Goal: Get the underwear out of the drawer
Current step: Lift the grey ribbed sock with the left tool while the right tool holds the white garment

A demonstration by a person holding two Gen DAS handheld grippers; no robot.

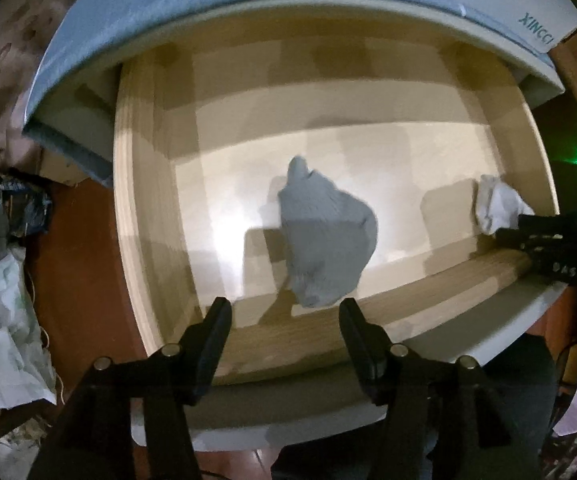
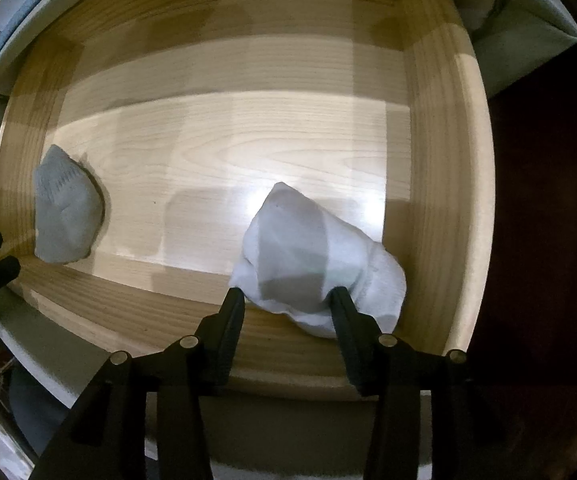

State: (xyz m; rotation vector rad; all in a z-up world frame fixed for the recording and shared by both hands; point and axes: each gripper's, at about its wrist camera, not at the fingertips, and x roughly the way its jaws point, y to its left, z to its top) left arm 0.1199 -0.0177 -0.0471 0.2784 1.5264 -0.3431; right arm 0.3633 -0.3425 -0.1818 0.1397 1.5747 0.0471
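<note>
At the far left, crumpled pale paper (image 1: 4, 332) lies on the reddish floor (image 1: 76, 248) beside the furniture. The wooden drawer (image 1: 148, 208) stands pulled out under a grey-blue top (image 1: 136, 4).

The left hand-held gripper (image 1: 286, 308) hangs above the near part of the drawer, pointing down, its jaws well apart with nothing between them. Just beyond its fingertips a bundled grey underwear piece (image 1: 324, 240) lies loose on the drawer floor, near the front wall and left of the middle; no pad touches it.

Further right, a bundled white underwear piece (image 2: 312, 264) sits on the drawer floor against the near front wall, toward the right side. The right hand-held gripper (image 2: 288, 300) points down at it, jaws partly apart; the right finger (image 2: 348, 320) lies against the cloth and the left finger (image 2: 232, 312) stands just beside its edge. Whether the pads press on it cannot be told.

Right of the drawer the floor falls into dark shadow.
</note>
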